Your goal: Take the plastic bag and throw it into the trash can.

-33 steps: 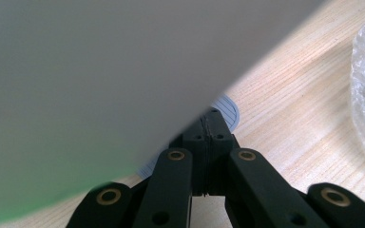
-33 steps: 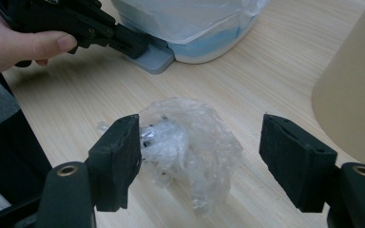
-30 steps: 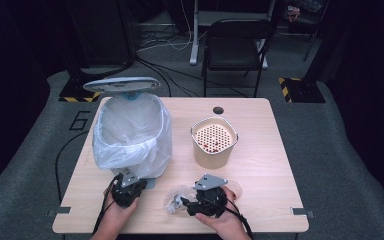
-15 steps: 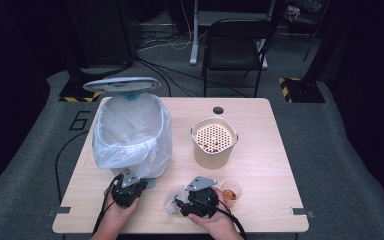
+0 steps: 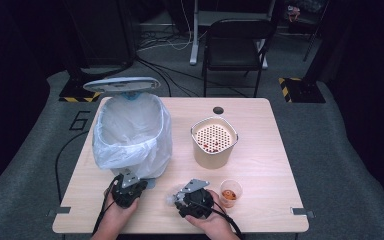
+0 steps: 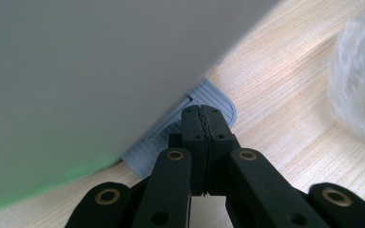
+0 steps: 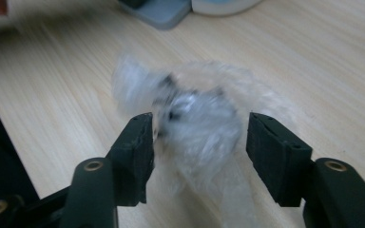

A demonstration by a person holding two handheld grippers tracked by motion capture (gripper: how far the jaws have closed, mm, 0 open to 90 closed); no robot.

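The step in hand appears to be the pick-up of a crumpled clear wrapper [image 7: 197, 128] for disposal in the lined bin [image 5: 132, 132], which serves as the landmark here. The wrapper lies on the surface [image 5: 265, 145] in front of the bin's near right corner, just beyond the bin's grey foot pedal [image 6: 209, 102]. It is blurred in the right gripper view, so its exact material is uncertain; it reads as thin plastic film with a few dark specks.

Right tongs [image 7: 197, 135]: the jaws stand wide apart, one on each side of the wrapper, with the film between them. No contact is confirmed; the left jaw lies at the wrapper's edge, the right jaw just clear of it. The right hand [image 5: 207, 222] holds the tool low over the surface, in front of the bin and to its right, aimed toward the bin's base.

Left tongs [image 6: 203, 128]: the jaws are pressed fully together with nothing between them. Their tips rest at or just above the pedal, close against the bin's wall. The left hand [image 5: 115, 212] holds this tool directly in front of the bin.

Next move, as judged: the right tongs need to close on the bulk of the wrapper, not on a loose edge, since light film may slip or spring out. The load then needs lifting above the bin's rim. The lid [image 5: 121, 84] already stands raised behind the bin.

A small cup [image 5: 230, 192] stands just right of the right hand, and a perforated tub [image 5: 214, 142] stands to the right of the bin; both are clear of the path.
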